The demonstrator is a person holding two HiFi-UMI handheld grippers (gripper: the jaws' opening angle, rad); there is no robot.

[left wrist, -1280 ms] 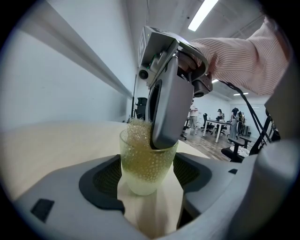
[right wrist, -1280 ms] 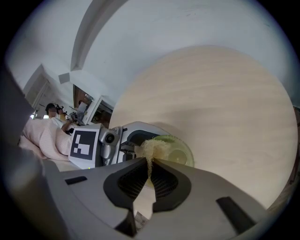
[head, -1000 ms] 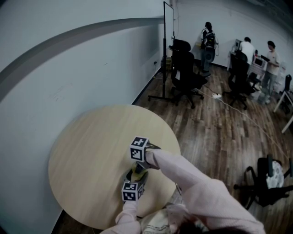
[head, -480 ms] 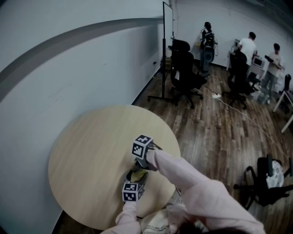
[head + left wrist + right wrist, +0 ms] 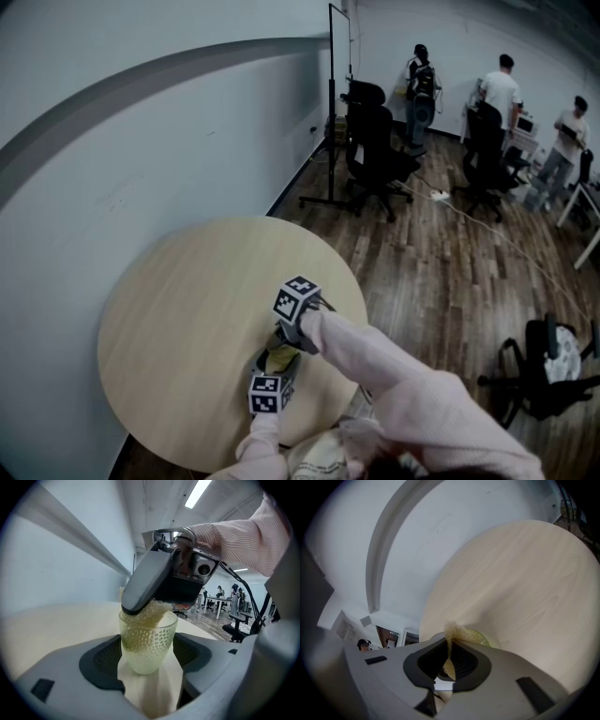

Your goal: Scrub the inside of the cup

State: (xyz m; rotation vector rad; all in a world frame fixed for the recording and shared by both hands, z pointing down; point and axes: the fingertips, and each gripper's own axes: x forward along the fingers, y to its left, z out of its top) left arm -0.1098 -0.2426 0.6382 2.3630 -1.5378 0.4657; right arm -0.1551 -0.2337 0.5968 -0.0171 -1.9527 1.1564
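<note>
1. Pale yellow-green and translucent, the dimpled cup (image 5: 147,648) stands upright at the centre of the left gripper view. It is clamped between the dark pads of your left gripper (image 5: 147,659), one pad against each side.
2. Your right gripper (image 5: 449,662) is clenched on a thin, straw-coloured mesh scrubber (image 5: 457,632). Its jaws stand almost together with the mesh pinched between them.
3. In the left gripper view the scrubber fills the cup's mouth and reaches down inside along the left wall. The right gripper's grey jaw tip sits at the rim, angled in from the upper right.
4. In the head view both grippers meet at lower centre, over the near part of the round, light wooden table (image 5: 178,309).
5. Beyond the table, a white wall (image 5: 141,141) fills the upper left. The dark wooden floor (image 5: 450,272), black office chairs (image 5: 375,141) and three standing people (image 5: 417,80) occupy the upper right.
</note>
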